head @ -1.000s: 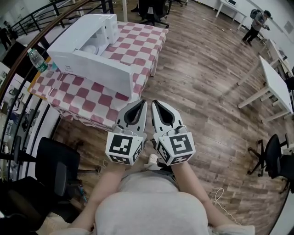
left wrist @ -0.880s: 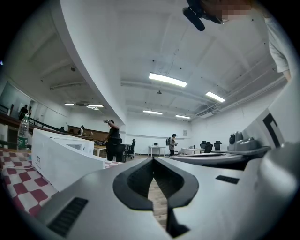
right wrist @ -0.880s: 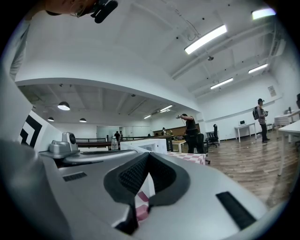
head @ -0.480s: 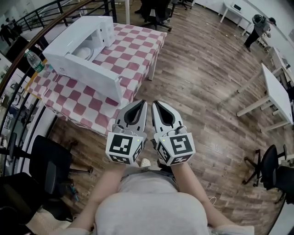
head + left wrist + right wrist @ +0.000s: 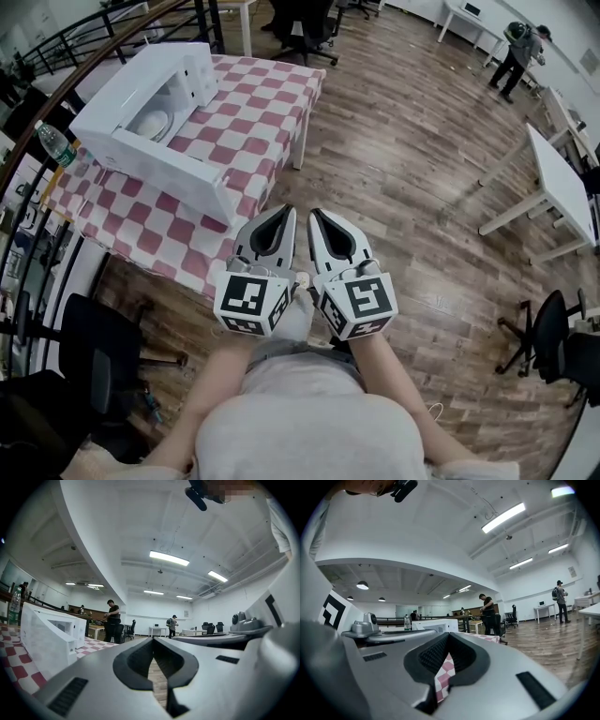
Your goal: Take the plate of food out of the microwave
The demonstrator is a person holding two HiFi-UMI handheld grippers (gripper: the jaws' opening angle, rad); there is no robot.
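Note:
A white microwave (image 5: 120, 89) stands on the red-and-white checked table (image 5: 262, 112) at the upper left, its door (image 5: 164, 173) swung open. Inside the cavity lies a pale plate (image 5: 150, 124); I cannot make out any food on it. My left gripper (image 5: 286, 209) and right gripper (image 5: 317, 212) hang side by side over the wooden floor, off the table's near corner, well short of the microwave. Both are shut and hold nothing. In the left gripper view the microwave (image 5: 47, 634) is at the left; in the right gripper view the microwave (image 5: 436, 626) is ahead.
A water bottle (image 5: 52, 141) stands left of the microwave by a curved railing (image 5: 56, 70). A black chair (image 5: 94, 347) sits at the lower left, and a white table (image 5: 562, 183) and another chair (image 5: 553, 323) at the right. A person (image 5: 511, 52) stands far off.
In the head view the table and microwave have slid left and up, and the cavity with the plate shows more plainly. Both grippers stay shut, side by side.

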